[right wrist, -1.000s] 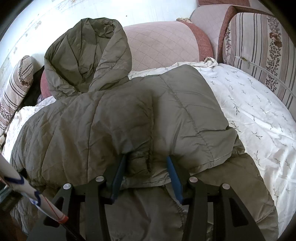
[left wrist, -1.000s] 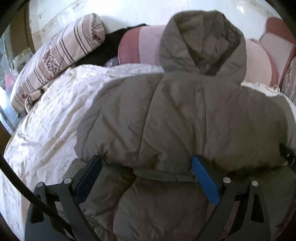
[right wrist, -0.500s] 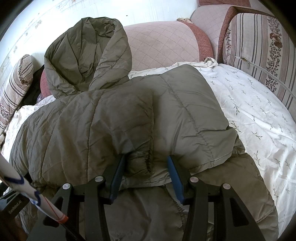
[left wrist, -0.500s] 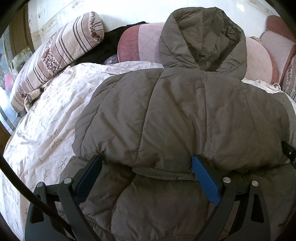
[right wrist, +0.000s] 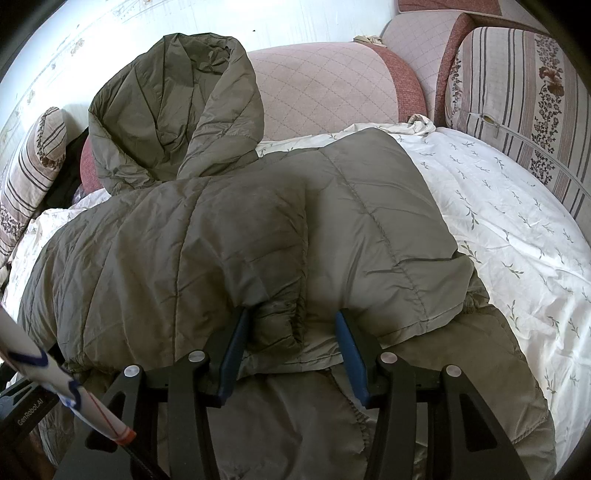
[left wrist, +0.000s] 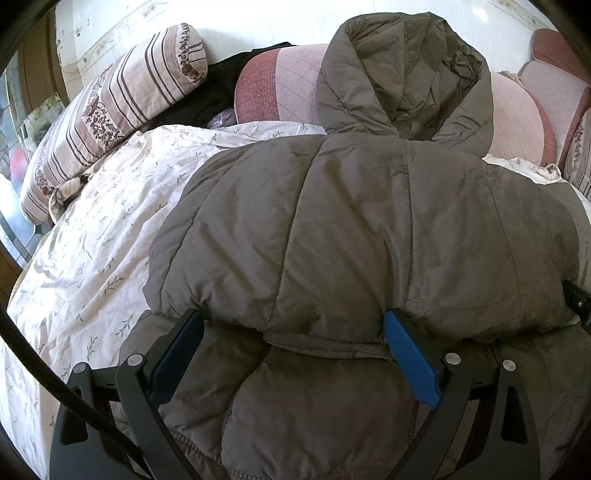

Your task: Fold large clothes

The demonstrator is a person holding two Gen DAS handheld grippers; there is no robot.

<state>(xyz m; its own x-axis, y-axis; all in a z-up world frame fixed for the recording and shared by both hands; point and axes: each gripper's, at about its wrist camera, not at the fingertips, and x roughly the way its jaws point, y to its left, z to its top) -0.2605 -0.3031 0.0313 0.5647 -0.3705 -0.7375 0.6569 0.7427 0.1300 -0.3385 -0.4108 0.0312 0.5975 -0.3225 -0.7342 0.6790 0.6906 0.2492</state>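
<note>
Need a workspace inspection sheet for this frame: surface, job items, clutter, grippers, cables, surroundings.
Surface: bed with white leaf-print sheet, creased.
Job's things: olive puffer jacket, lower part doubled over toward the near edge; hood propped against the pink cushion.
Clutter: black garment between cushion and striped bolster.
Grippers: left gripper jaws wide, fold edge between them; right gripper jaws narrower, a bunch of fabric between them, contact not clear.
Cables: black cable at lower left of left wrist view.
Surroundings: white wall; striped cushion to the right.

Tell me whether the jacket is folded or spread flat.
Partly folded: the jacket has its upper half doubled over the lower, hood still up on the cushion.
</note>
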